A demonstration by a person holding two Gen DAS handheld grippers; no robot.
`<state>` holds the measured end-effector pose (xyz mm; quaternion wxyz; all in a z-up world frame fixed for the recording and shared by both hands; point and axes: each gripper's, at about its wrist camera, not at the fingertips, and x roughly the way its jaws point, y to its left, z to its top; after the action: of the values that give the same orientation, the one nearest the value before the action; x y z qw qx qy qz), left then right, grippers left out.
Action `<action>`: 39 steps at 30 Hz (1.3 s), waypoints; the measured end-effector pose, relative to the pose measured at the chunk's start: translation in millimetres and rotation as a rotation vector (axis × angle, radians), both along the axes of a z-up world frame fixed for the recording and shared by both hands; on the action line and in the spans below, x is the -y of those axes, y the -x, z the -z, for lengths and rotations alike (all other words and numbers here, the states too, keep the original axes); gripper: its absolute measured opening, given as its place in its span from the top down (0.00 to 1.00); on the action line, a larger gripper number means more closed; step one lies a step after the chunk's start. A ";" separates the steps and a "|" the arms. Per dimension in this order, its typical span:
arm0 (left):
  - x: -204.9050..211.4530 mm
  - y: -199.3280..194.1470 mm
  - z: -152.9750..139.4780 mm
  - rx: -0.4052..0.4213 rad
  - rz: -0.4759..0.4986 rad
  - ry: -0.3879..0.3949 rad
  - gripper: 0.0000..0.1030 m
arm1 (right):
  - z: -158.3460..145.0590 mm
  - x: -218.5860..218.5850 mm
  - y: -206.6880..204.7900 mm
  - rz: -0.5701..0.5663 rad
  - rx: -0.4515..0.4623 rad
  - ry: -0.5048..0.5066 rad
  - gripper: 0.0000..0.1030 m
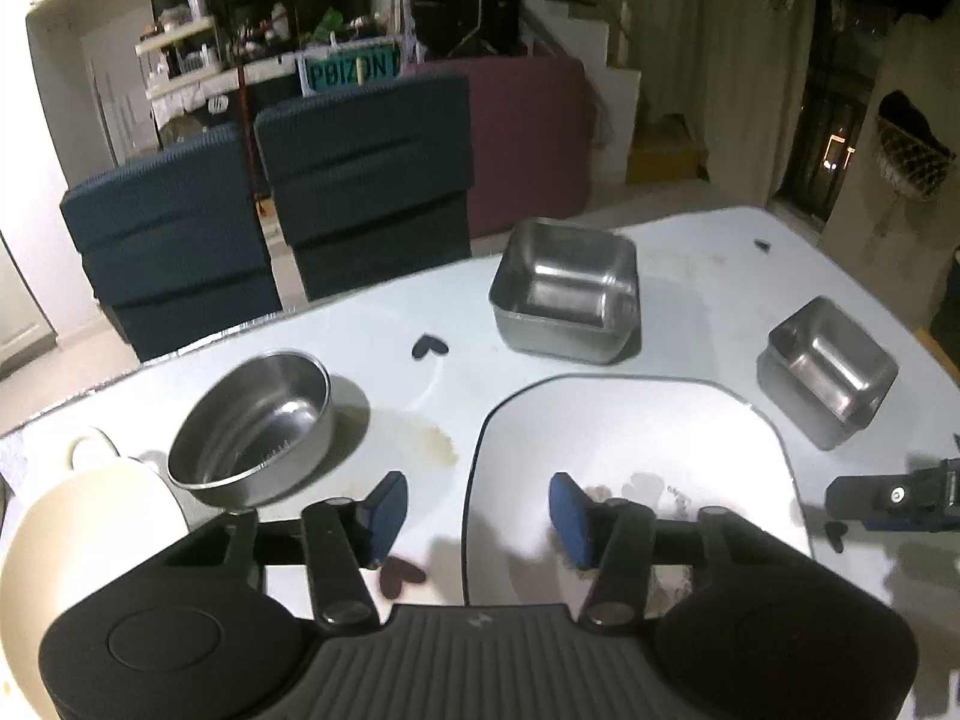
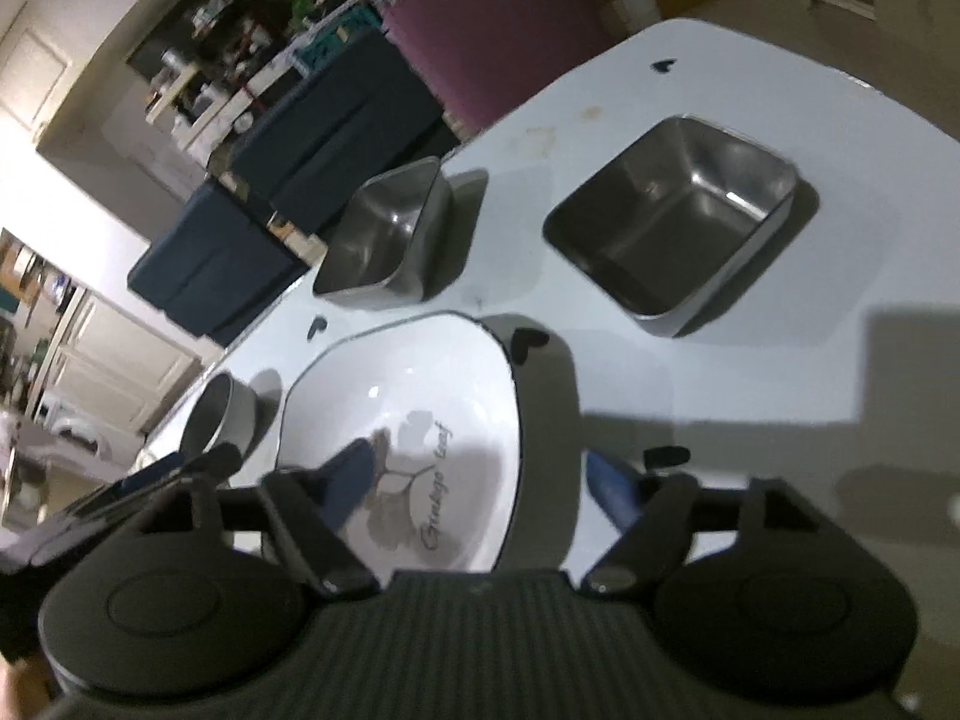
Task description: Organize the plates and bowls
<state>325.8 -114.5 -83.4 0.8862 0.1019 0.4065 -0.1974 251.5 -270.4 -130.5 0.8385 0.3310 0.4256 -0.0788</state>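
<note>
I have both grippers low over the pale tabletop (image 1: 690, 252), one at each side of the white plate (image 1: 630, 432) with the dark rim. In the left wrist view the left gripper (image 1: 477, 510) has its jaws apart, straddling the plate's left edge: the right pad sits over the plate's face, the left pad over bare tabletop, and I cannot see either pad pressing on the rim. From the right wrist view the right gripper (image 2: 480, 483) is likewise apart across the plate's right edge, its left finger over the printed leaf design and its right finger outside the rim; no contact is visible there either. Taking the plate as the centre in the left wrist view, the round steel bowl (image 1: 252, 426) stands at about 9 o'clock, just clear of the rim, and a cream mug (image 1: 84, 516) sits beyond it at about 8 o'clock. The larger square steel dish (image 1: 567, 291) stands upright at 12 o'clock, apart from the plate, and the smaller square steel dish (image 1: 831, 369) is at 2 o'clock, near the plate's corner. All three steel vessels are empty. Small dark heart-shaped marks (image 1: 429, 347) dot the tabletop. Two dark blue chairs (image 1: 360, 180) stand at the far edge, with a maroon one (image 1: 528, 138) beside them.
</note>
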 end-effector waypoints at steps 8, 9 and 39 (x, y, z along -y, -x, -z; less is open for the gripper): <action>-1.5 -8.1 11.4 -0.052 -0.011 0.005 0.83 | 8.5 9.0 -10.3 -0.005 -0.019 0.012 0.55; -1.6 -8.9 12.5 -0.056 -0.009 0.006 0.85 | 9.4 9.5 -10.8 -0.005 -0.024 0.012 0.57; -7.1 -30.9 41.3 -0.173 0.000 0.037 0.90 | 50.8 -3.8 -42.5 -0.066 -0.137 0.052 0.86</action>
<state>356.7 -107.4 -124.7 0.8494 0.0679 0.4781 -0.2130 293.9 -266.6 -181.4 0.8178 0.2887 0.4906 -0.0847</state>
